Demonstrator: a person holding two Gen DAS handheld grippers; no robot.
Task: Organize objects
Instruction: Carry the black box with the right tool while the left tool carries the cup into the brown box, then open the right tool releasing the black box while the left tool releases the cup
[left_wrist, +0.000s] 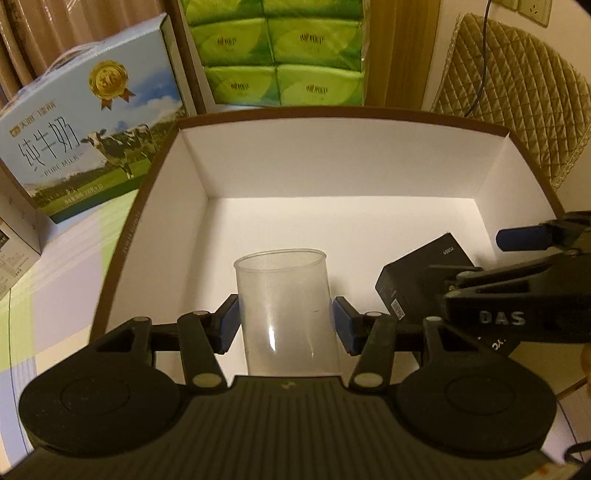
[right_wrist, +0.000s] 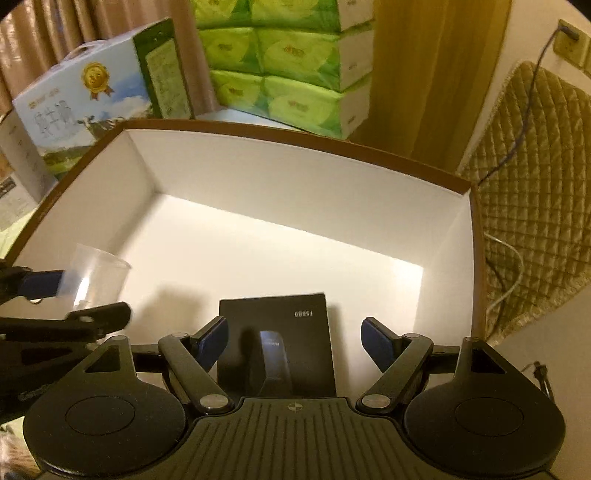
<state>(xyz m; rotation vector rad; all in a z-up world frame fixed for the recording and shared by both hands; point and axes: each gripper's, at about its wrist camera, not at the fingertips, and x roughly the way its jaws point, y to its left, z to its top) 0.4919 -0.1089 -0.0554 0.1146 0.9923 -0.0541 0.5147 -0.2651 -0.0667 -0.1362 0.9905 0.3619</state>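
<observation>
A clear plastic cup stands upright between the blue pads of my left gripper, which is shut on it inside a large white-lined cardboard box. It hangs near the box's front left. A small black box lies on the white floor of the large box. My right gripper is open around it; the right pad stands clear of its side. In the left wrist view the black box sits to the right of the cup, under the right gripper.
A milk carton stands left of the big box, and stacked green tissue packs stand behind it. A quilted chair cushion is to the right, with cables hanging there. A checked tablecloth lies beneath.
</observation>
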